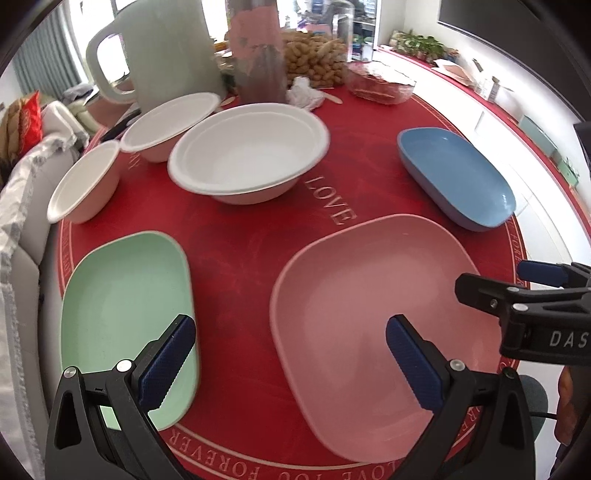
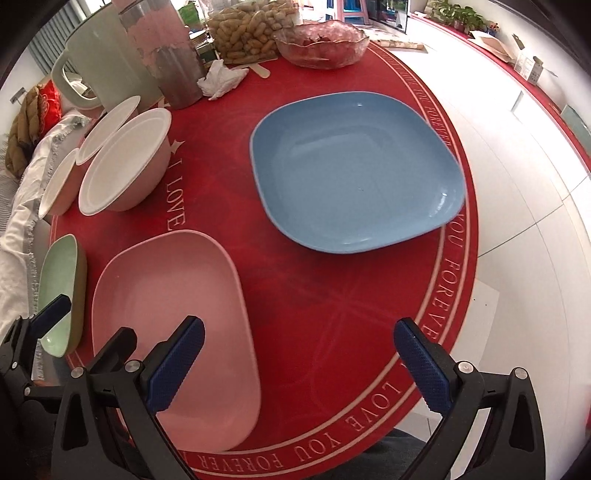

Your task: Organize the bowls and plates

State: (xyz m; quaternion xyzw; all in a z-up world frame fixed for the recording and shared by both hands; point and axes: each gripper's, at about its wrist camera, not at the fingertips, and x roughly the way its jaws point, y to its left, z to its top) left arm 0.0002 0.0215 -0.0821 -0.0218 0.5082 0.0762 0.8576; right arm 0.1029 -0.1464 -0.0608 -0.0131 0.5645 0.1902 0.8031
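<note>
- the round red surface (image 2: 332, 314) carries pale raised lettering: "love" in its middle and "love you forever" repeated along a double ring near its edge.
- the letters "das" show in white on the black body of the right hand-held gripper (image 2: 299, 365) where it enters the left wrist view; the rest of the word is cut off.
- the left hand-held gripper (image 1: 291, 362) stands wide open and empty, its black frame ending in blue ribbed pads with saw-tooth edges; the right one is equally wide and holds nothing.
- a matte pink plate (image 1: 373, 332), square with rounded corners, lies under and ahead of the left hand-held gripper's right finger.
- a green plate (image 1: 125, 314) of the same shape lies under its left finger.
- a glossier blue plate (image 2: 354, 173) lies ahead of the right hand-held gripper, apart from the pink plate.
- three white, thin-rimmed bowls sit farther ahead of the left hand-held gripper: a large bowl (image 1: 251, 155), a middle bowl (image 1: 170, 125) behind it to the left, and a small bowl (image 1: 85, 181) farthest left.
- beyond them stand a pale green jug (image 1: 162, 55), a clear tumbler (image 1: 258, 55), a bag of peanuts (image 2: 247, 29), a crumpled tissue (image 2: 221, 79) and a glass dish (image 2: 321, 44).
</note>
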